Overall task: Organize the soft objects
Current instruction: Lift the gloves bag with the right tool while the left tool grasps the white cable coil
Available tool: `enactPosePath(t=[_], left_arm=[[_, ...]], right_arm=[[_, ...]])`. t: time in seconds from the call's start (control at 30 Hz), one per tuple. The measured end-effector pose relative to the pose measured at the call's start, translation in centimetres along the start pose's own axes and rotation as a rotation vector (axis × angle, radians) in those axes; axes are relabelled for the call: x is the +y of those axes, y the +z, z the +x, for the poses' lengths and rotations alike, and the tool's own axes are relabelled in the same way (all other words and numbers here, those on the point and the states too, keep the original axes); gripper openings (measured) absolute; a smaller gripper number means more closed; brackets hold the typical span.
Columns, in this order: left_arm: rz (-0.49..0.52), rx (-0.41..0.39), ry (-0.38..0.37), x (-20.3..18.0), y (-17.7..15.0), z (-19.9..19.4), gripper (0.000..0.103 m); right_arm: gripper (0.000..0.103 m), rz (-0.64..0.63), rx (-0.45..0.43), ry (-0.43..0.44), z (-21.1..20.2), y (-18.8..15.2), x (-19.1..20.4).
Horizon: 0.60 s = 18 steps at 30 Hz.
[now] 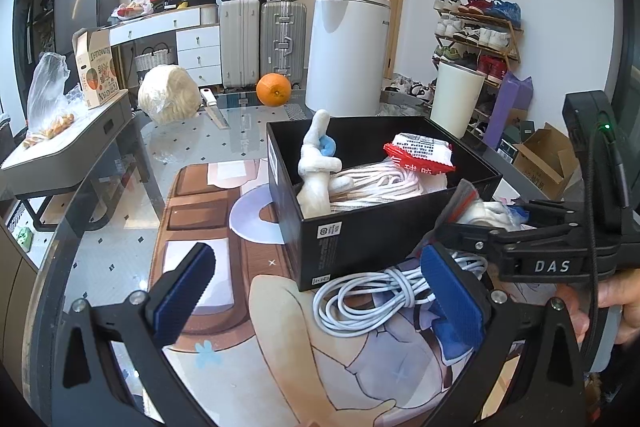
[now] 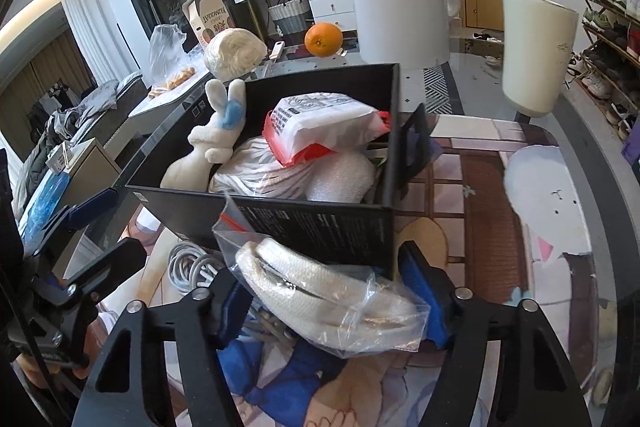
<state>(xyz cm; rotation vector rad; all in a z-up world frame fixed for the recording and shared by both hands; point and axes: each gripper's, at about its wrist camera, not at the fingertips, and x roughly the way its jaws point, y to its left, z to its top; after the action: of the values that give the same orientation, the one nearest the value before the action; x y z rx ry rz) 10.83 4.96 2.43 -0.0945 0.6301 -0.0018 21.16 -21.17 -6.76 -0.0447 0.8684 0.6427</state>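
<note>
Gripping: right gripper [image 2: 332, 291] is clamping its 2 blue pads on a clear zip bag [image 2: 332, 299] holding a folded white woven strap, just in front of the black box [image 2: 320, 227].
Waiting: left gripper [image 1: 316, 291] is hovering with its 2 jaws spread wide apart, nothing between the pads, above the coiled white cable [image 1: 368, 299].
Cable: lying on the printed mat [image 1: 224, 367], touching the box's near wall.
Box contents: a white plush rabbit [image 2: 212, 143] with a blue patch is leaning in the left corner; a red-and-white packet [image 2: 320, 127] is resting on top of a bundle of white cord [image 2: 256, 175]; a roll of white foam wrap [image 2: 340, 179] is sitting beside the cord.
Hand: a person's hand [image 1: 600, 307] is showing at the right edge of the left wrist view, under the other black tool.
Table: an orange [image 1: 274, 89] is sitting well behind the box, near a bagged pale bundle [image 1: 170, 93] and a cream cup [image 2: 536, 55].
</note>
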Motion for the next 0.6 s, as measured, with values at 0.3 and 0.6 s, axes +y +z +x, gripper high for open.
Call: enactPosePath(t=[0.3, 0.6], left_arm=[[0.023, 0.03, -0.015, -0.7, -0.2, 0.1, 0.103], [0.017, 0.126, -0.022, -1.7, -0.2, 1.7, 0.103]], right_arm=[[0.069, -0.014, -0.059, -0.004, -3.6, -0.5, -0.9], [0.069, -0.018, -0.085, 0.01, -4.9, -0.5, -1.3]])
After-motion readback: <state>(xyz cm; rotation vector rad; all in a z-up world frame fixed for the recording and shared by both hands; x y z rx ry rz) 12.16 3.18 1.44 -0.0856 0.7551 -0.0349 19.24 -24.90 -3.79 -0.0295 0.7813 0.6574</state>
